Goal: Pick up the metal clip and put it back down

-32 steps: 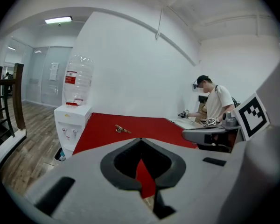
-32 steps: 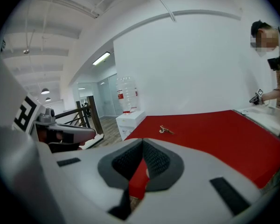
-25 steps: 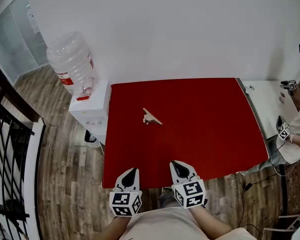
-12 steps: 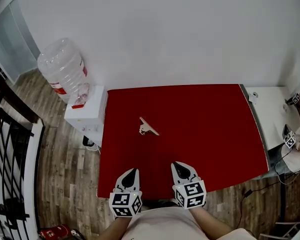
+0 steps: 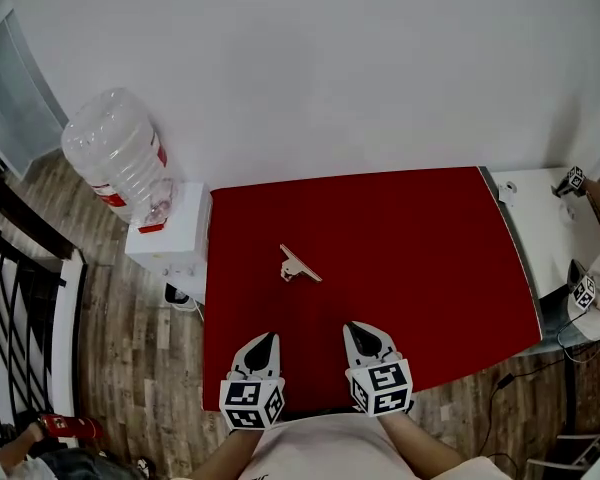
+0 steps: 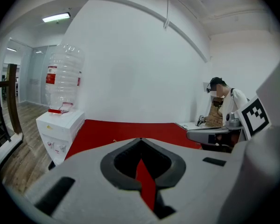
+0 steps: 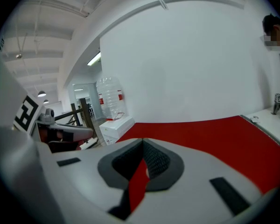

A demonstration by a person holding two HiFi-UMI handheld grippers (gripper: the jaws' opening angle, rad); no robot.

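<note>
Against a white wall, viewing red table [image 5: 430, 268], metal clip [image 5: 299, 265] left of centre (well apart from tools). Holding left gripper [image 5: 261, 340], right gripper [image 5: 359, 329] closed, empty, at near edge. Seeing clear jug [image 5: 115, 153] topping water dispenser [image 5: 170, 246].

No words, numbers or brand names can be read. The water bottle [image 5: 115, 153] by the far left corner of the red table [image 5: 430, 268] has a red label, its print illegible. The left gripper [image 5: 262, 343] and right gripper [image 5: 360, 333] carry only square markers.

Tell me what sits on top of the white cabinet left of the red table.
A big clear water bottle stands neck-down on the white cabinet; the end of its neck, inside the cabinet, is covered.
</note>
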